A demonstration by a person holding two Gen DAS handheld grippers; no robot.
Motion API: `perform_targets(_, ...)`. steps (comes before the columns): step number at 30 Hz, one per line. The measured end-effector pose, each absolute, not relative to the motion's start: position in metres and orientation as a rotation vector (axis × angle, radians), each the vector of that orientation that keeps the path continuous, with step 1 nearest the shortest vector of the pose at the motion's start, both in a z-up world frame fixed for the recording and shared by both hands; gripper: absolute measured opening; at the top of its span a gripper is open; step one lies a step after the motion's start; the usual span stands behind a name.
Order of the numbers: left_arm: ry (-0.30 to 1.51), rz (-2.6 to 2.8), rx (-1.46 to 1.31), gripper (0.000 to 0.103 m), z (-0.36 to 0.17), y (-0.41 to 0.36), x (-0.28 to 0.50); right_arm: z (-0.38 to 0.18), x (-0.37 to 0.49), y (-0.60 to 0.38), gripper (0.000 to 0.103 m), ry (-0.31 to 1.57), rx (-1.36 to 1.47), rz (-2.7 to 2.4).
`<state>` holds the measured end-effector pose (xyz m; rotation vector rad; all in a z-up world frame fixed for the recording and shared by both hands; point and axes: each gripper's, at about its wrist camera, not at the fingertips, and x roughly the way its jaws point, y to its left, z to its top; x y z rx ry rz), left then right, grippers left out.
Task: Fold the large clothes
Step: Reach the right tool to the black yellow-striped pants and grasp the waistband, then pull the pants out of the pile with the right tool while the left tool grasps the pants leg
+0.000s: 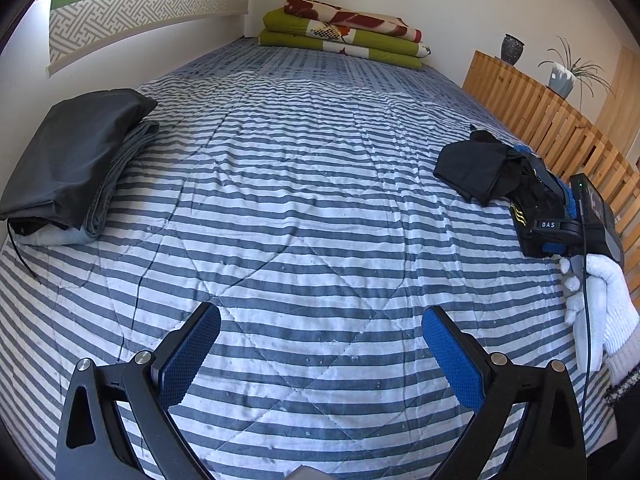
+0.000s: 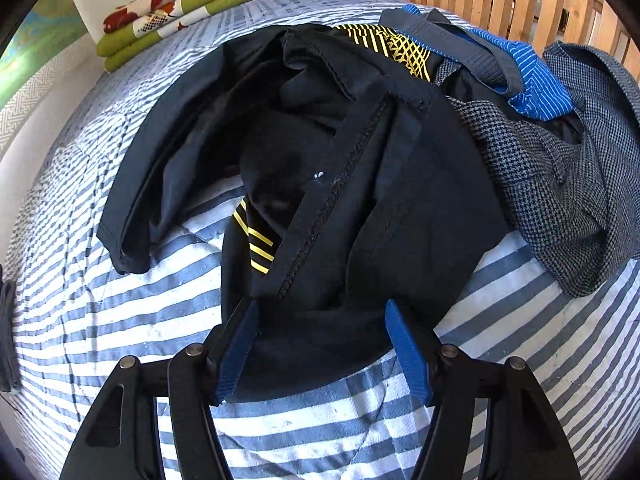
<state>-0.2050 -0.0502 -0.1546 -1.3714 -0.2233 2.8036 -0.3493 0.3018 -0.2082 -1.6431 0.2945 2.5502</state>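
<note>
A crumpled black garment with yellow stripes (image 2: 328, 168) lies on the striped bed cover (image 2: 120, 320), on top of a pile that also holds a blue striped piece (image 2: 532, 80) and a grey houndstooth piece (image 2: 568, 200). My right gripper (image 2: 320, 344) points down at the black garment's near edge. Its jaws stand partly apart, with flat cloth lying between the blue pads (image 2: 408, 352), not pinched. In the left wrist view the same pile (image 1: 488, 172) lies at the right, with a white-gloved hand (image 1: 600, 300) beside it. My left gripper (image 1: 320, 344) hangs open over bare cover.
A folded stack of dark grey clothes (image 1: 76, 152) sits at the bed's left edge. Folded green and red blankets (image 1: 344, 32) lie at the far end by the wall. A wooden slatted rail (image 1: 552, 120) runs along the right side, with a vase (image 1: 512, 49) and a plant (image 1: 568, 74) behind it.
</note>
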Motion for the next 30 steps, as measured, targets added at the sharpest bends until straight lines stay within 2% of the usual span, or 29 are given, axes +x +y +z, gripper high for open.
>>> perform_targets(2, -0.228, 2.805, -1.367, 0.098, -0.155, -0.054, -0.204, -0.209, -0.349, 0.296, 0.062, 0.235, -1.638, 2.548)
perform_targets(4, -0.23, 2.814, -1.359, 0.097, -0.153, -0.058, -0.202, -0.209, -0.348, 0.291, 0.046, 0.185, -1.637, 2.559)
perform_targets(6, -0.236, 2.817, -1.354, 0.094, -0.152, -0.06, -0.2, -0.206, -0.344, 0.289, 0.017, 0.164, -1.648, 2.576)
perform_targets(8, -0.237, 2.815, -1.348, 0.092, -0.15, -0.061, -0.199, -0.204, -0.339, 0.291, 0.004, 0.187, -1.666, 2.579)
perform_targets(12, -0.229, 2.829, -1.319, 0.092, -0.143, -0.063, -0.195, -0.192, -0.312, 0.288, 0.002, 0.205, -1.643, 2.611)
perform_targets(17, -0.253, 2.849, -1.289, 0.092, -0.134, -0.071, -0.189, -0.159, -0.236, 0.264, 0.001, 0.194, -1.593, 2.786)
perform_targets(23, -0.259, 2.853, -1.263, 0.092, -0.126, -0.072, -0.183, -0.138, -0.13, 0.214, 0.001, 0.036, -1.632, 2.946)
perform_targets(27, -0.234, 2.868, -1.238, 0.092, -0.12, -0.071, -0.177, -0.13, -0.092, 0.193, 0.002, 0.22, -1.736, 3.014)
perform_targets(30, -0.223, 2.879, -1.233, 0.092, -0.119, -0.072, -0.174, -0.124, -0.069, 0.18, 0.002, 0.187, -1.788, 3.057)
